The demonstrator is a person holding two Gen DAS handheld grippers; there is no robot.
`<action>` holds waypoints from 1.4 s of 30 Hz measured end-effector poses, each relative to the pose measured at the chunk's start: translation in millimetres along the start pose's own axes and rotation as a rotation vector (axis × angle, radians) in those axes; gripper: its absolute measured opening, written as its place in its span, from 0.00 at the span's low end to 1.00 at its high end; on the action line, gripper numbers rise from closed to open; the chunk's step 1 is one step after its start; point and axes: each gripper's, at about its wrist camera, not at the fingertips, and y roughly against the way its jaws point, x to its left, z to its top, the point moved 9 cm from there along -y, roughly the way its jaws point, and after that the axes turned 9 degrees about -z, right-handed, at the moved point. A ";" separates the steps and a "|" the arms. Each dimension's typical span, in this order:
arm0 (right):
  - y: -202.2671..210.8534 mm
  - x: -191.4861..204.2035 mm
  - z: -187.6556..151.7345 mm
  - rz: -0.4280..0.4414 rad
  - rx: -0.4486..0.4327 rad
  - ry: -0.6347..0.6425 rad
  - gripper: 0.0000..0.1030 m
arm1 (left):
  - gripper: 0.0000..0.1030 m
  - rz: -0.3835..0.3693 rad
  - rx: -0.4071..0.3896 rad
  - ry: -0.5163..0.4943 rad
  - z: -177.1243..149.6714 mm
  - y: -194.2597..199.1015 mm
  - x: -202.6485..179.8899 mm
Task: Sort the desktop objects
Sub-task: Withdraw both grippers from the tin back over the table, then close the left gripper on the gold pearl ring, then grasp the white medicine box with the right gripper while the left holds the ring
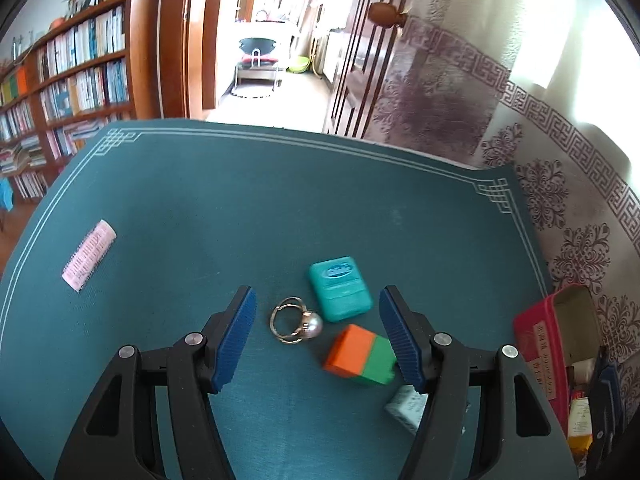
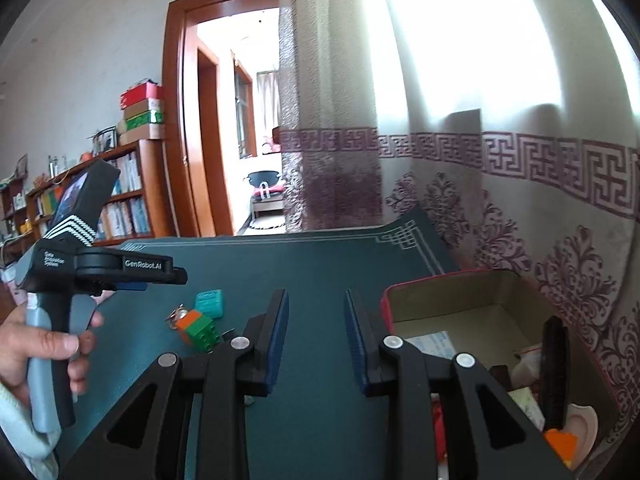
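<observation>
— Desk clutter first: what is left on the green mat (image 1: 240, 208)?

— A key ring with a silver ball (image 1: 294, 322), a teal case (image 1: 340, 294), an orange and green block (image 1: 360, 356), a small pale box (image 1: 406, 404) and, well apart at the left, a pink paper slip (image 1: 89, 255). The red box (image 1: 538, 336) at the mat's right edge already holds several things.

— Where do the tools stand?

— The left gripper (image 1: 316, 320) hangs over the cluster, jaws apart and holding nothing; the key ring lies between its fingers in the view, the block just beside the right-hand finger. The right gripper (image 2: 316, 320) is near the red box (image 2: 460, 300), its jaws a narrow gap apart with nothing between them. The left hand (image 2: 38, 344) grips its handle.

— So which step is this?

— I judge it a reach for the next item, with the left tool lining up over the ring or the block; which one I cannot tell.

— And the next move?

— It should come down squarely on one piece. The ring is thin and flat, so the pads would need to meet low at the ball. The block offers flat sides, an easier pinch, then a carry to the red box.
</observation>
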 end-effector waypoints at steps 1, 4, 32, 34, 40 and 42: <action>-4.2 4.1 -3.8 0.030 0.020 0.002 0.31 | 0.65 0.003 0.004 0.001 -0.6 -3.5 5.3; -11.2 19.5 -15.3 0.161 0.108 -0.001 0.31 | 0.65 0.021 0.024 -0.001 -3.6 -14.9 14.2; -29.2 56.9 -54.2 0.368 0.323 0.040 0.31 | 0.39 0.072 0.064 -0.002 -17.2 -51.9 31.9; -30.5 56.8 -55.0 0.365 0.331 0.038 0.31 | 0.38 0.064 0.063 0.008 -17.4 -51.0 32.4; -42.0 63.4 -61.7 0.354 0.382 0.062 0.31 | 0.38 0.029 0.036 0.033 -12.9 -39.9 28.8; -47.0 68.9 -65.5 0.337 0.396 0.095 0.31 | 0.38 0.014 0.013 0.034 -8.6 -32.5 25.5</action>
